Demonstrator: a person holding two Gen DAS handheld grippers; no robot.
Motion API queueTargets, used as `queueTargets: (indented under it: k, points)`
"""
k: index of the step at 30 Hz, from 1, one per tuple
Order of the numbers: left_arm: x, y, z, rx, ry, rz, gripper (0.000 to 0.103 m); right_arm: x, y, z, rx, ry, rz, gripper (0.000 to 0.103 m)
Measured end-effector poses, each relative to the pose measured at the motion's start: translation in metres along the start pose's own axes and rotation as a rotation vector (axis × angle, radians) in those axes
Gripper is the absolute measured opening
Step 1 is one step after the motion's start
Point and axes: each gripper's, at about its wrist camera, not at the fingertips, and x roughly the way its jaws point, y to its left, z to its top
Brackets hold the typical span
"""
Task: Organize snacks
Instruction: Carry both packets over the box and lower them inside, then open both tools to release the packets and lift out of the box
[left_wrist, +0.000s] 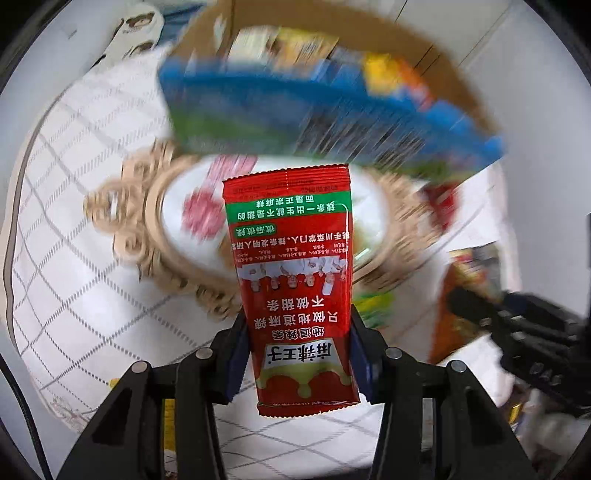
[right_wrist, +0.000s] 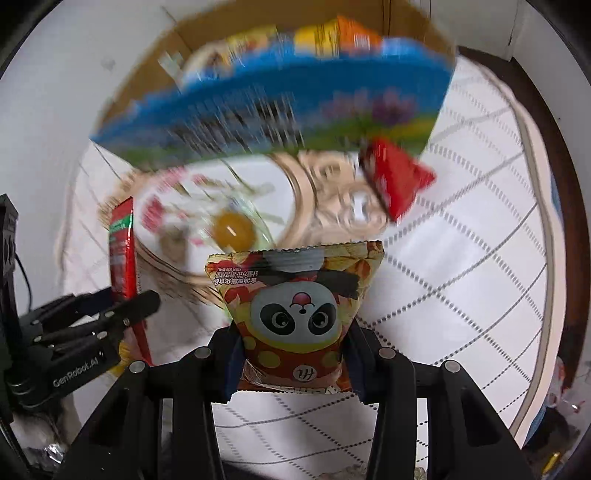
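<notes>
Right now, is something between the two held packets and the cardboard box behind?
Yes. A big blue snack bag lies across the front of the cardboard box, beyond the panda packet and the red packet.

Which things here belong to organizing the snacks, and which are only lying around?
Job:
red sachet in left gripper
panda snack bag in right gripper
cardboard box holding snacks
blue packet

Just there:
ornate plate
checked tablecloth
slipper
</notes>
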Motion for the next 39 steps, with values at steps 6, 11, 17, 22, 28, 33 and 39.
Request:
queueTargets:
  k: [6,11,17,22,28,33,39]
  points:
    - [-0.057,-0.014,0.083,-0.03,-0.096,-0.142,0.045,-0.076,0.014,0.063,0.005,-0.165,0.056,0.048]
    - [-0.06,-0.013,0.156,-0.036,-0.102,-0.175,0.045,-0.092,0.01,0.125,0.019,-0.257,-0.013,0.048]
    - [-0.021,-0.016,0.208,-0.064,0.024,-0.199,0.045,-0.083,-0.009,0.172,0.055,-0.241,-0.057,0.048]
    - [0.01,-0.024,0.223,-0.033,0.09,-0.169,0.045,-0.062,-0.019,0.188,0.059,-0.21,-0.09,0.048]
    - [0.041,-0.033,0.227,0.012,0.185,-0.145,0.049,-0.032,-0.03,0.192,0.091,-0.145,-0.067,0.05]
    - [0.048,-0.029,0.227,0.024,0.194,-0.135,0.075,-0.012,-0.037,0.192,0.096,-0.077,-0.101,0.084]
    - [0.044,-0.019,0.223,0.008,0.174,-0.121,0.08,-0.014,-0.038,0.189,0.1,-0.077,-0.116,0.085]
